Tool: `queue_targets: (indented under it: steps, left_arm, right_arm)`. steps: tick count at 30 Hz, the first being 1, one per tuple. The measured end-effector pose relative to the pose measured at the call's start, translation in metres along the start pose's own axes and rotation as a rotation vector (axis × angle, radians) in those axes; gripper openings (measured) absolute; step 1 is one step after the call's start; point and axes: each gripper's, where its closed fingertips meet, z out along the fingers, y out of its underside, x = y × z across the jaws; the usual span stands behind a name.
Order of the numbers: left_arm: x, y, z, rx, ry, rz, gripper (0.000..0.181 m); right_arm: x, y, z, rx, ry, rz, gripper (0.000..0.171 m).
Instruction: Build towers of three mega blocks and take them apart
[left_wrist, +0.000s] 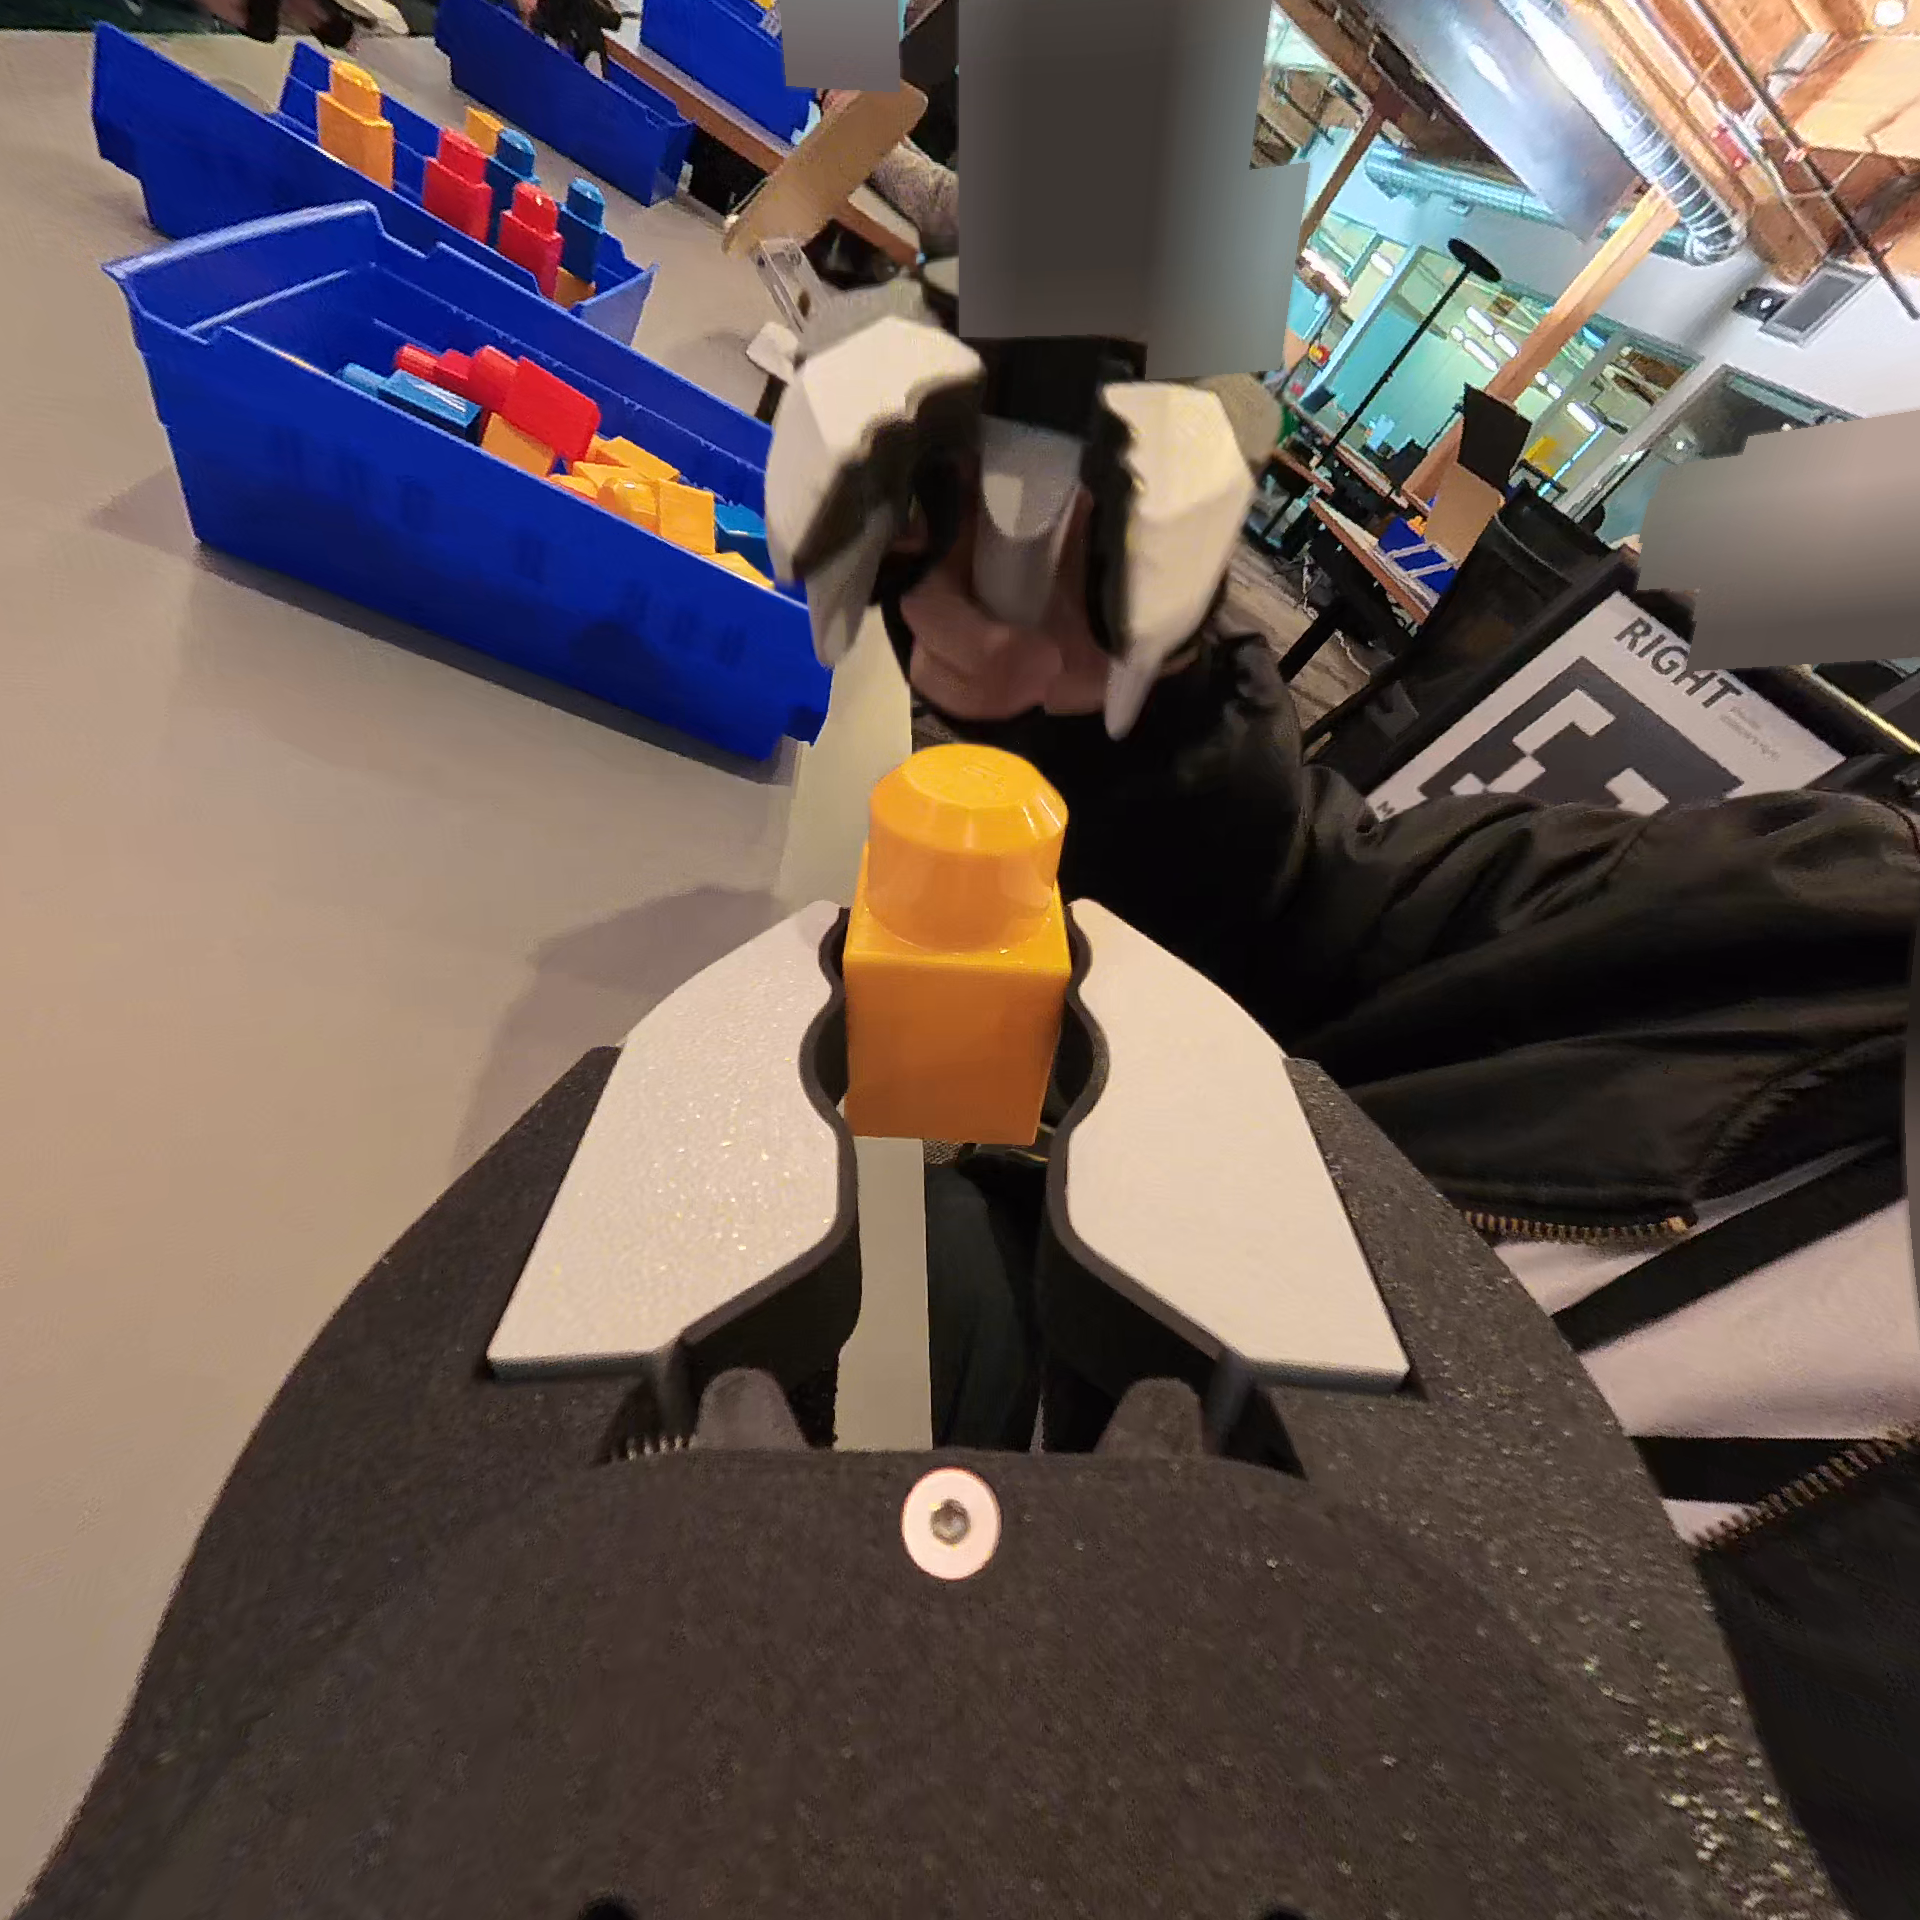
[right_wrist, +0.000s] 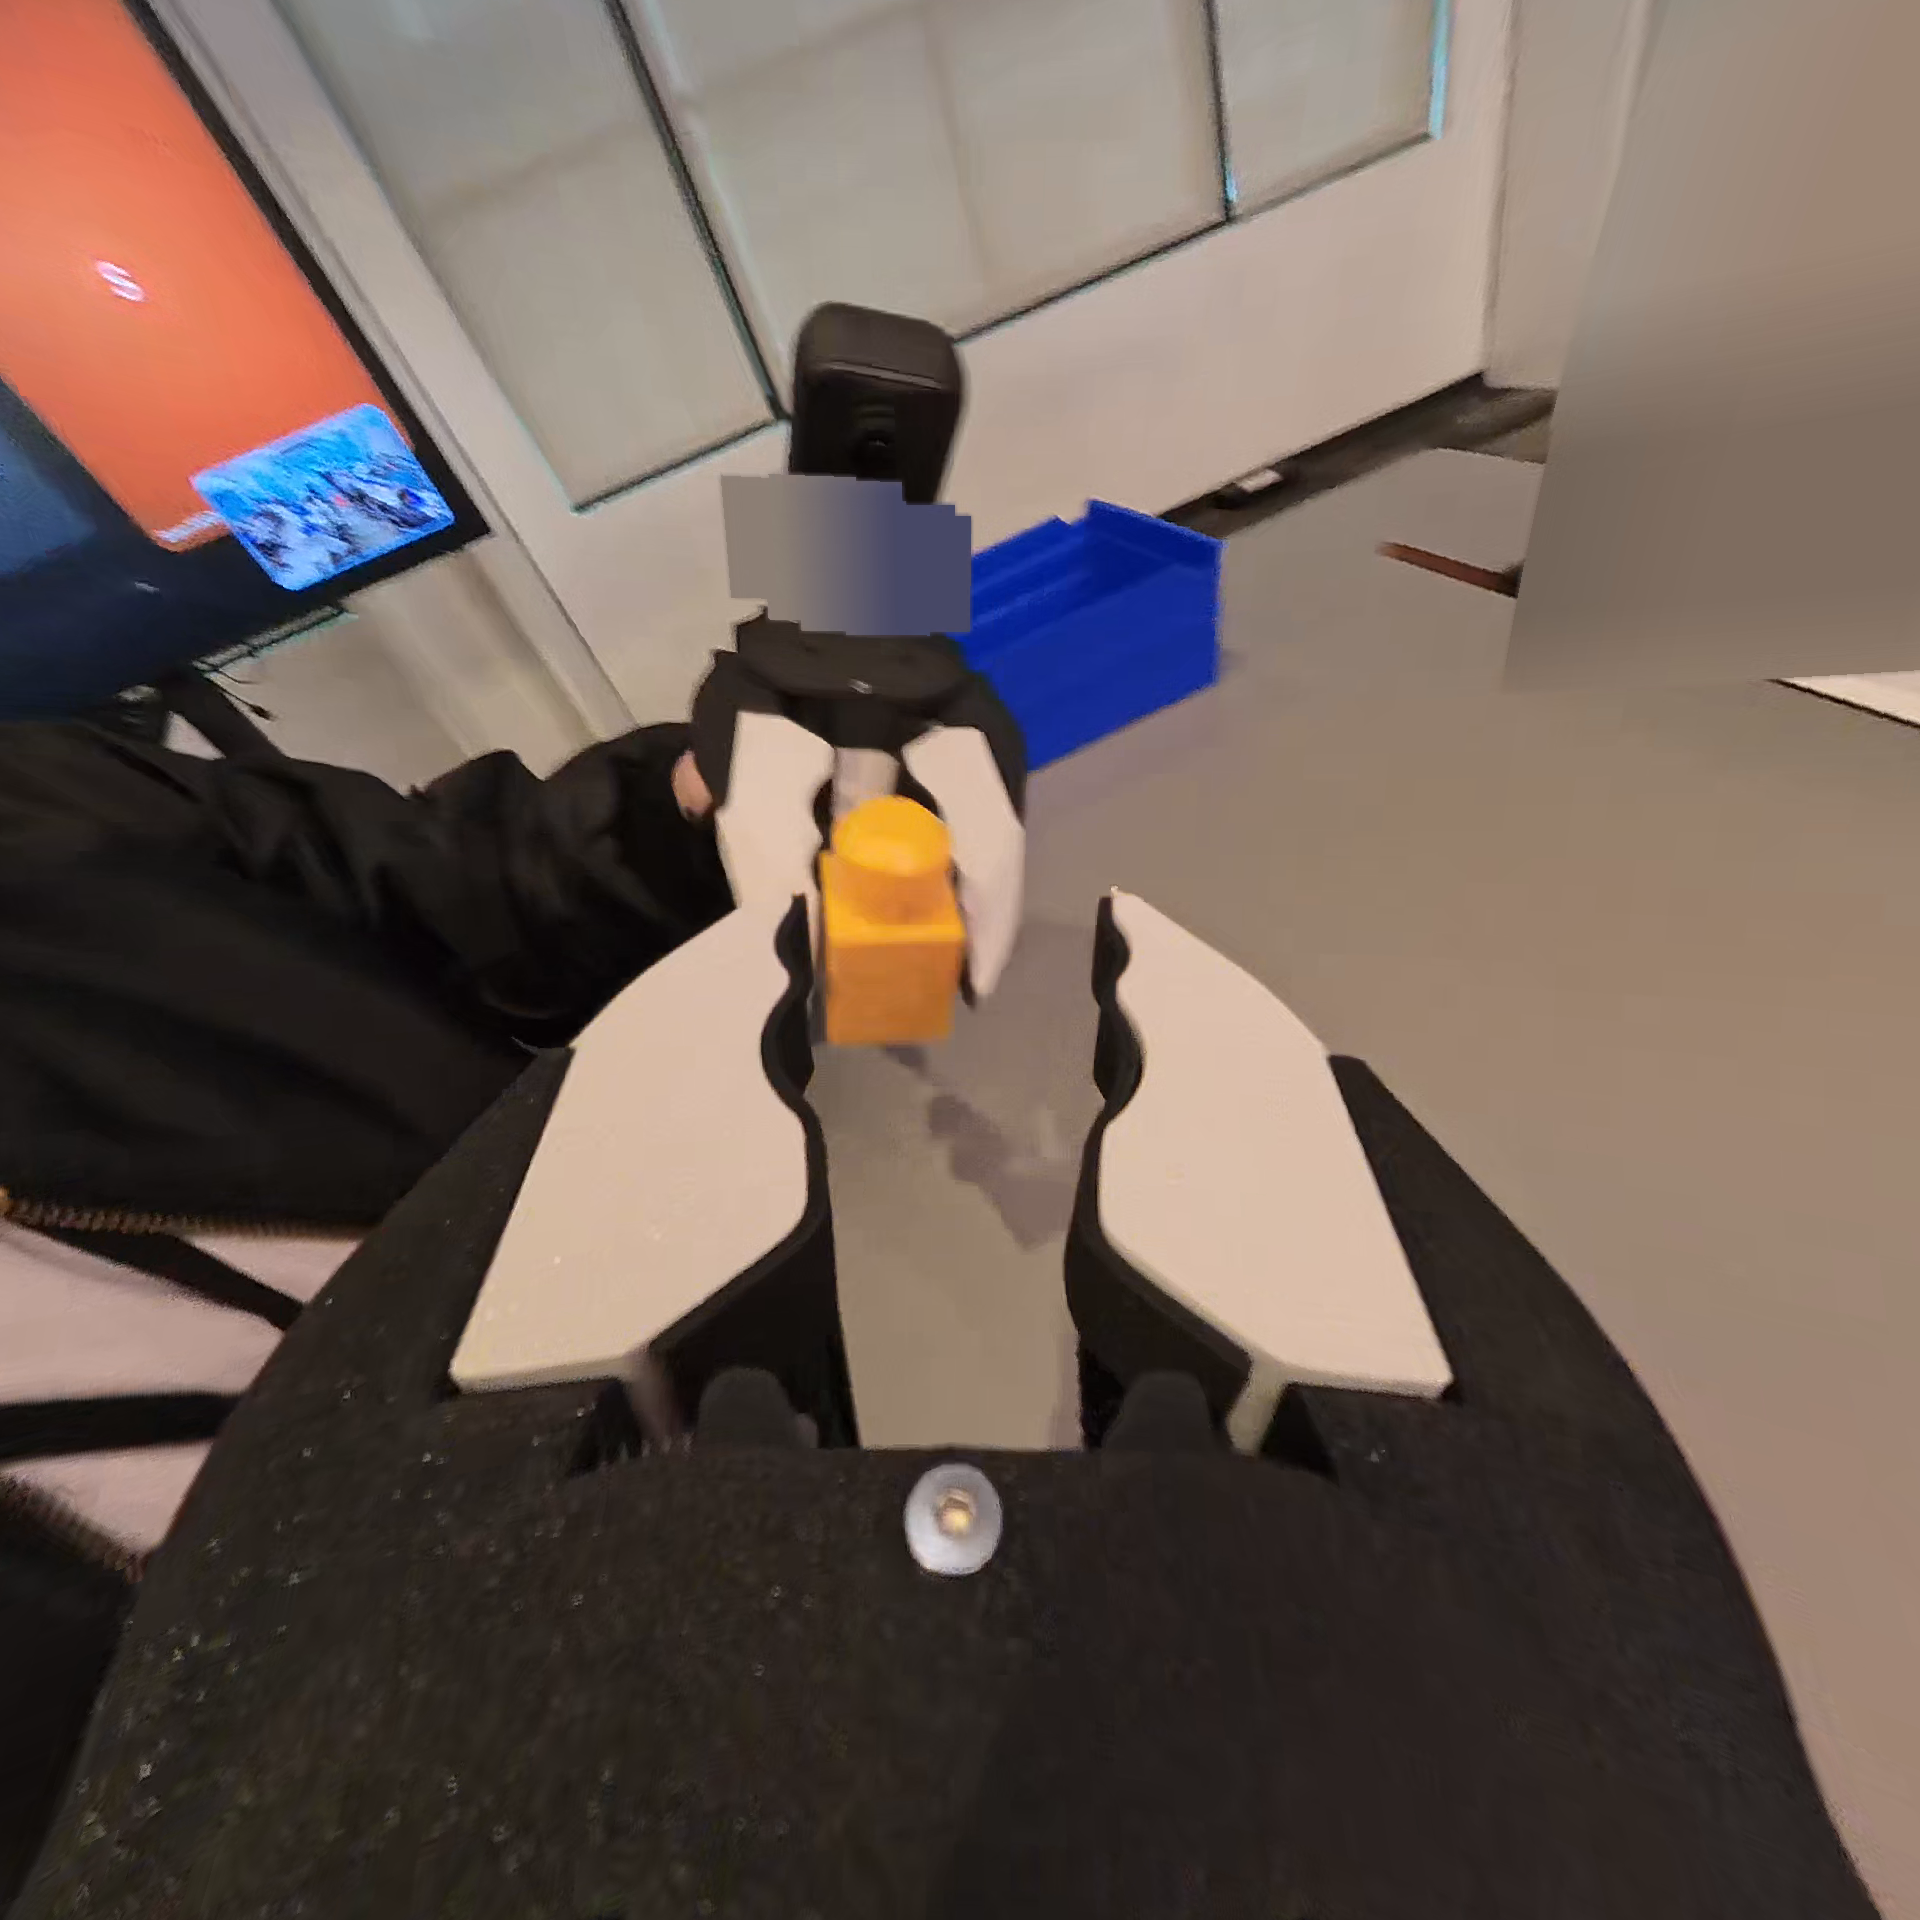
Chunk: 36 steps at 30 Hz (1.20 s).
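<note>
my left gripper (left_wrist: 956, 997) pinches the orange block (left_wrist: 951, 977) upright; my right gripper (right_wrist: 951, 977) hangs spread, empty. i'd keep the stud level for stacking.

A grey bench (left_wrist: 312, 935) runs under both views. In the left wrist view the ceiling is open, with timber beams (left_wrist: 1600, 281) and a silver duct (left_wrist: 1538, 114), above glass partitions (left_wrist: 1382, 312) lit teal. In the right wrist view, pale frosted window panels (right_wrist: 935, 156) fill a white wall, and a dark-framed screen (right_wrist: 156, 312) glowing orange hangs at the left.
</note>
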Motion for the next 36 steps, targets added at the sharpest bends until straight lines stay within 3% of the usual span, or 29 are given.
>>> queue_targets:
  steps: [5,8,13,19,21,22,25,27,30,33,36]
  left_arm:
    - [0.007,-0.001,0.002,-0.011,0.001,0.028,0.037]
    - [0.007,-0.001,0.0,-0.019,-0.014,0.047,0.036]
    - [0.008,0.008,0.001,-0.017,-0.029,0.039,0.045]
    - [0.008,0.005,-0.001,0.031,-0.006,0.028,0.036]
    - [0.011,-0.002,-0.004,0.067,0.001,0.035,0.036]
    - [0.012,-0.003,-0.005,0.071,0.0,0.039,0.036]
    - [0.016,-0.003,-0.004,0.058,0.009,0.053,0.036]
    - [0.014,-0.001,-0.001,0.047,-0.003,0.058,0.036]
    - [0.016,0.002,0.0,0.054,0.015,0.028,0.041]
    - [0.019,0.011,-0.006,0.043,0.018,0.005,0.047]
    - [0.018,0.024,-0.024,0.037,-0.02,0.005,0.045]
  right_arm:
    - [-0.018,0.009,0.038,-0.003,-0.078,0.059,0.049]
    - [-0.023,0.012,0.044,-0.017,-0.123,0.055,0.028]
    - [-0.021,0.003,0.038,0.021,-0.099,0.023,0.027]
    - [-0.021,0.001,0.037,0.039,-0.114,0.028,0.029]
    - [-0.02,0.001,0.036,0.068,-0.098,0.025,0.054]
    - [-0.02,0.004,0.036,0.065,-0.096,0.019,0.056]
    - [-0.021,0.01,0.04,0.07,-0.106,0.033,0.054]
    - [-0.029,0.01,0.041,0.077,-0.164,0.043,0.035]
    - [-0.028,0.01,0.038,0.08,-0.145,0.032,0.035]
    - [-0.008,-0.007,0.003,0.13,-0.009,-0.003,0.035]
    - [0.063,-0.024,-0.089,0.03,0.43,-0.081,0.035]
